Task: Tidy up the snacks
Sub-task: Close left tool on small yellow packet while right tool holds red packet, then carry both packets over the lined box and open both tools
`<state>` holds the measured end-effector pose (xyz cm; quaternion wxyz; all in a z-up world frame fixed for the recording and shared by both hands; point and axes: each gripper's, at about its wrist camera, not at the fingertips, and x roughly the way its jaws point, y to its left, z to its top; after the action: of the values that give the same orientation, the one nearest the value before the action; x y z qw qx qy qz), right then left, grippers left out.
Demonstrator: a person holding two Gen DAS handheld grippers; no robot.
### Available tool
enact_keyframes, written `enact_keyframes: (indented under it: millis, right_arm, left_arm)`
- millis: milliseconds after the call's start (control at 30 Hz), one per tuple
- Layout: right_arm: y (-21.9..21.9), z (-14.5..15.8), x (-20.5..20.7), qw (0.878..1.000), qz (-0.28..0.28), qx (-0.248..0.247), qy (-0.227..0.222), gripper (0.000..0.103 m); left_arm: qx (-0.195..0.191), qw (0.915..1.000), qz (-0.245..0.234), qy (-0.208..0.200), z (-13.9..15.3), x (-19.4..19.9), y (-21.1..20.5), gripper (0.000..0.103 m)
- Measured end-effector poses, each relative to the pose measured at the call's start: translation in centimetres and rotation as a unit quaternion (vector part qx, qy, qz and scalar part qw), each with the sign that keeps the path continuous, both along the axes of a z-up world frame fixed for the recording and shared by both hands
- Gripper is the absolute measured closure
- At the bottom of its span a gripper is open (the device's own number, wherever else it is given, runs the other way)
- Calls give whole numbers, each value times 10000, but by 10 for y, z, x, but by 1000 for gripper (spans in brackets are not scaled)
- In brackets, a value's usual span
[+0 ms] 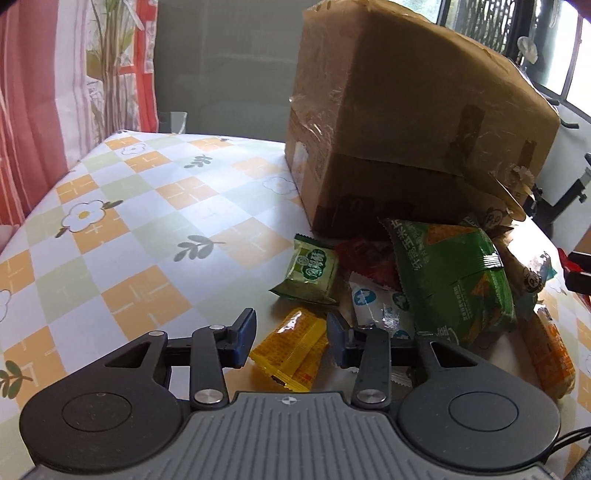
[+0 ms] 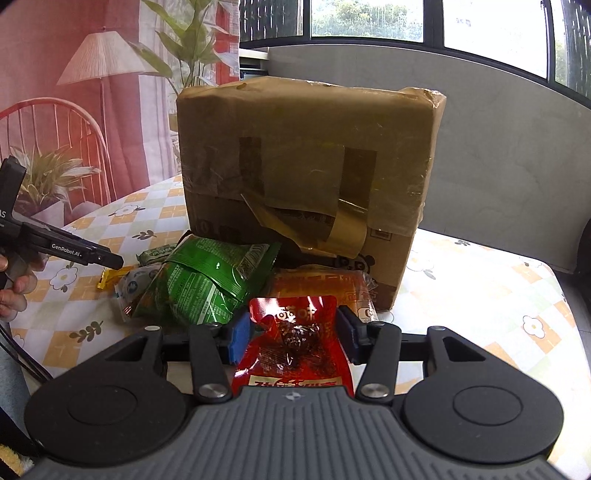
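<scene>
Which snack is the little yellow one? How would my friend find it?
Start at the big taped cardboard box on the checked tablecloth; a pile of snacks lies in front of it. At the pile's near edge, between the left tongs, lies the small yellow packet. It is the only all-yellow wrapper, beside a pale green packet.

**Around the table: non-task stuff**

Tablecloth [image 1: 122,229] w/ orange, green & white checks plus white flower and leaf prints covers the table. Behind it, far left: printed backdrop [image 2: 74,110] in pink/red showing a floor lamp [image 2: 101,55], a red wire chair [image 2: 48,122] & leafy plants [image 2: 184,40]. Grey panel [image 2: 480,155] stands along the table's back edge, right of the backdrop. Above the panel, dark-framed windows [image 2: 376,22] w/ greenery outside. In the left wrist view, a clear glass [image 1: 173,120] sits at the table's far edge.
</scene>
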<state>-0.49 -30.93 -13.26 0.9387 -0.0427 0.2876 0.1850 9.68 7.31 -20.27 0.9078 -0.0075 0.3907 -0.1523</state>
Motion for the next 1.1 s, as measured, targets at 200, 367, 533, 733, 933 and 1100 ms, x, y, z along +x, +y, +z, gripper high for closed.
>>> enact_keyframes:
  millis: [200, 367, 533, 733, 933, 1100]
  right_arm:
    - [1, 3, 0, 9999, -51, 99, -19, 52]
    - [2, 3, 1, 9999, -26, 139, 0, 53]
    - [3, 5, 0, 9998, -17, 183, -31, 53]
    - [3, 6, -1, 9997, -64, 224, -32, 53]
    - [8, 13, -3, 9997, 13, 190, -176, 53]
    - [11, 16, -2, 9994, 59, 217, -264, 53]
  left_arm:
    - [147, 9996, -231, 56, -11, 5, -3, 55]
    - [234, 9994, -265, -11, -10, 0, -2, 51]
    - [225, 9991, -352, 93, -15, 5, 3, 50]
    - [691, 9963, -498, -116, -16, 0, -14, 68]
    - [367, 9990, -136, -220, -7, -7, 0, 70]
    - [67, 9991, 30, -420, 14, -13, 13, 70]
